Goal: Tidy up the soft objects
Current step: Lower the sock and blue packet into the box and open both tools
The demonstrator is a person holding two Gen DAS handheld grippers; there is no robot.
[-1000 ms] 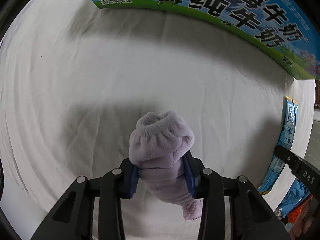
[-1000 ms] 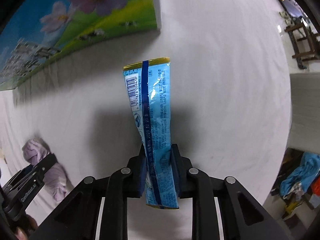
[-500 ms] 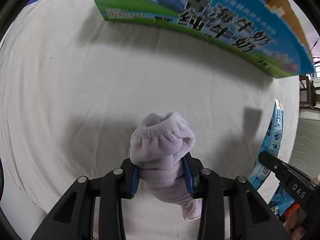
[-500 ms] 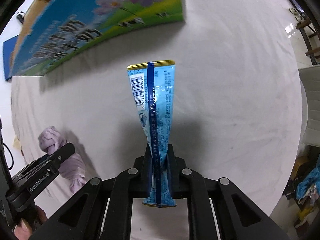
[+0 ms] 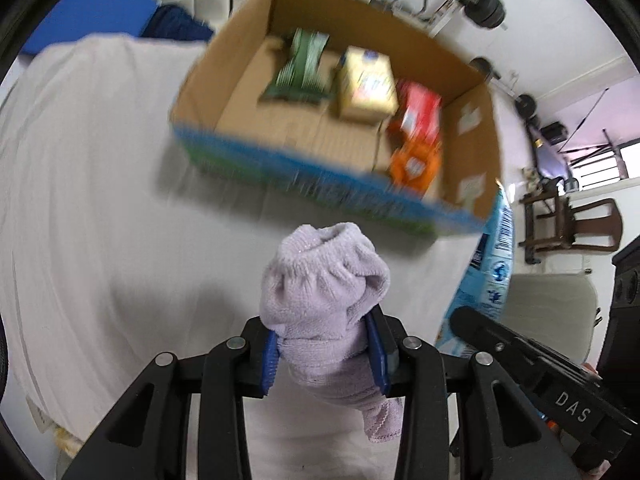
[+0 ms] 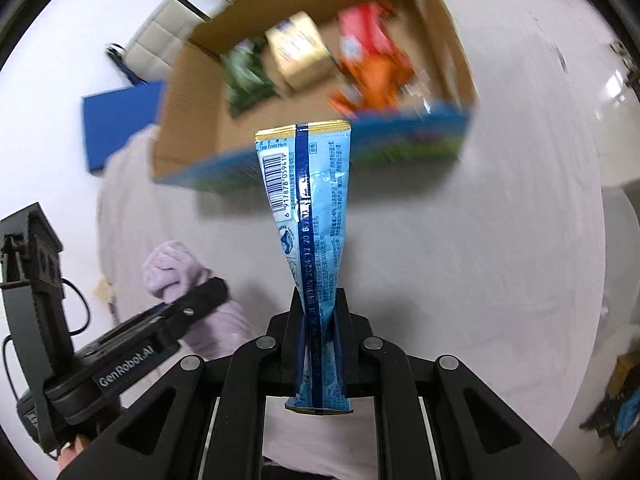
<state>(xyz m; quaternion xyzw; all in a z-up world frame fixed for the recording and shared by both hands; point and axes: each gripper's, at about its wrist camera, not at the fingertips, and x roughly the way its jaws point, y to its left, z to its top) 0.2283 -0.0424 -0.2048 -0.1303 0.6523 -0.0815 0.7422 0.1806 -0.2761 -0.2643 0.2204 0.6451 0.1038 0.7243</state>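
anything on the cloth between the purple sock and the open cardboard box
Nothing: in the left wrist view only bare white cloth lies between the purple sock and the cardboard box. The blue packet hangs off to the side.

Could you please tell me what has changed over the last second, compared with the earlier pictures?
Both grippers rose off the white cloth and tipped forward, so the open cardboard box, seen earlier only by its printed side, now shows its inside. Nothing was taken or released: the left gripper is still shut on the lilac sock, and the right gripper is still shut on the blue packet.
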